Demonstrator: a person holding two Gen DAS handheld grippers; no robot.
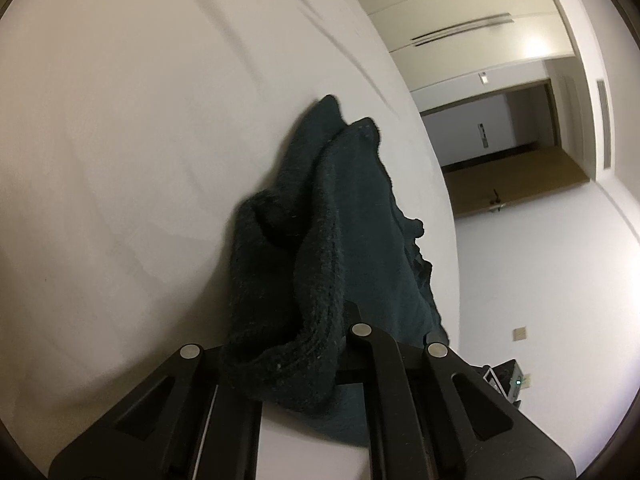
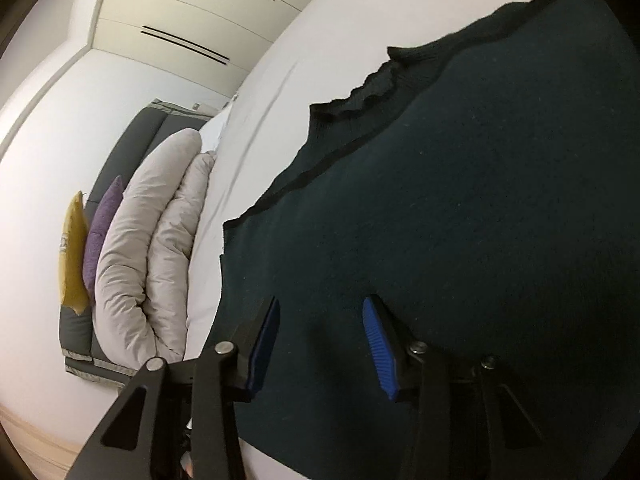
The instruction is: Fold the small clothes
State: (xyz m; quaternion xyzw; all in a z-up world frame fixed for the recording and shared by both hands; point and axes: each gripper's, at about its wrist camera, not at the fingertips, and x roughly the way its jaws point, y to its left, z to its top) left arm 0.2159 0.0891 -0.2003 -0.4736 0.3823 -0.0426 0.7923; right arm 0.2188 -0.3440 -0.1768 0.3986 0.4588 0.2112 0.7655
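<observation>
A dark green knitted garment (image 2: 460, 208) lies spread on the white bed (image 2: 272, 80), its ribbed collar (image 2: 376, 88) toward the far side. In the left wrist view a bunched part of the garment (image 1: 320, 220) rises from the sheet and drapes over my left gripper (image 1: 320, 320), which is shut on that fold; the fingertips are hidden under the knit. My right gripper (image 2: 322, 300) hovers low over the flat body of the garment near its left edge. Its blue pads (image 2: 376, 340) stand apart with only the flat cloth beneath them.
A rolled pale duvet (image 2: 148, 248), a purple cushion (image 2: 100, 224) and a yellow cushion (image 2: 72, 256) lean on the grey headboard (image 2: 132, 140). White sheet (image 1: 140, 140) stretches left of the garment. Wardrobe doors (image 1: 460, 12) and a doorway (image 1: 500, 128) lie beyond the bed edge.
</observation>
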